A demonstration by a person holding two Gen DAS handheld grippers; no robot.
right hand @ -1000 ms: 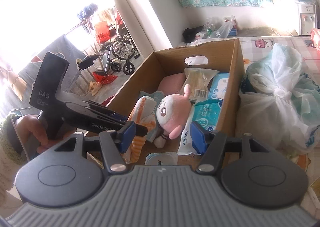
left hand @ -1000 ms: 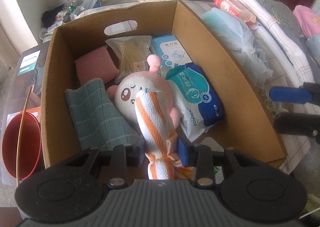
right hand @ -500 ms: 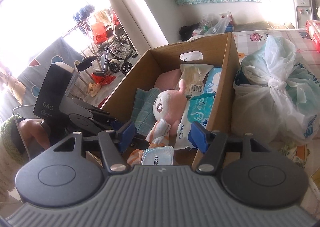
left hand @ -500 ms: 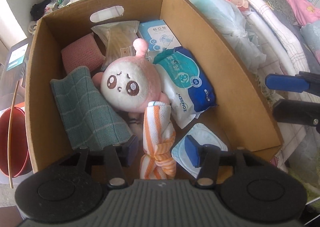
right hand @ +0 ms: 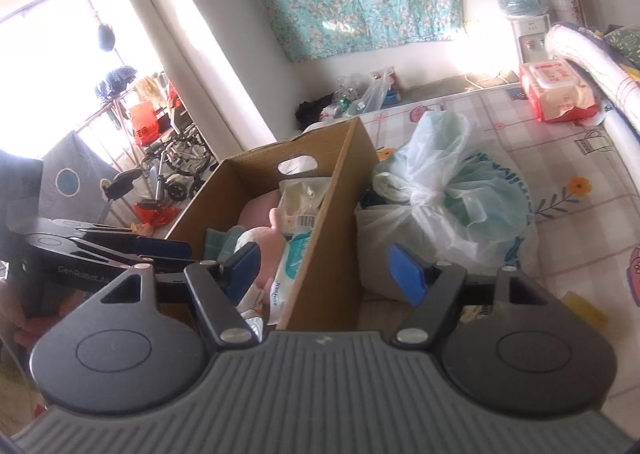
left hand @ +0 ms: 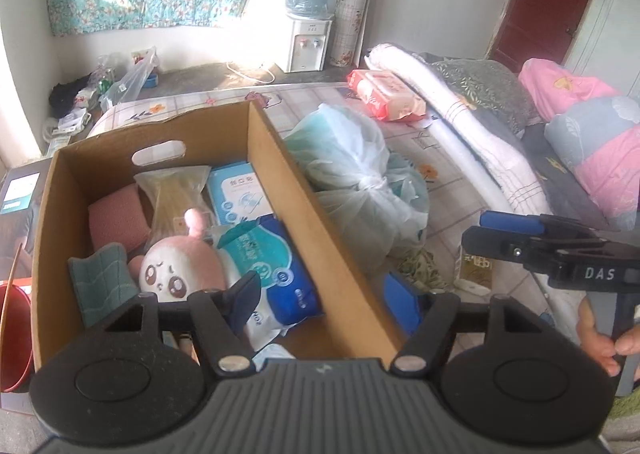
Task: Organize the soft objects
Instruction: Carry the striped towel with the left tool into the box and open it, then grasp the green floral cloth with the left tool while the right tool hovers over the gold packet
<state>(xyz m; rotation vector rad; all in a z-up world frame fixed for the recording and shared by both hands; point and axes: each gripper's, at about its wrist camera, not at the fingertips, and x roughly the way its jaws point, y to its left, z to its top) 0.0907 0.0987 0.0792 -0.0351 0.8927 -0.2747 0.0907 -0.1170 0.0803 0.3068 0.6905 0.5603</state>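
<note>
A cardboard box (left hand: 316, 238) stands on the bed and holds a pink plush toy (left hand: 182, 272), a blue wipes pack (left hand: 268, 266), a teal cloth (left hand: 102, 278), a pink cloth (left hand: 116, 220) and other packets. My left gripper (left hand: 320, 302) is open and empty, raised over the box's near right wall. My right gripper (right hand: 322, 268) is open and empty, above the same wall (right hand: 324, 238). A tied plastic bag of soft things (left hand: 356, 190) lies right of the box; it also shows in the right wrist view (right hand: 448, 190). The orange-striped towel is hidden.
A red wipes pack (left hand: 384, 94) lies far back on the bed, next to a rolled white quilt (left hand: 460, 118). Pink and blue bedding (left hand: 592, 150) is at the right. A red bucket (left hand: 14, 334) stands left of the box. A water dispenser (left hand: 308, 34) is by the wall.
My left gripper let go of the orange-striped towel in the box, opened wide, and drew back up and to the right. My right gripper also pulled back and turned right.
</note>
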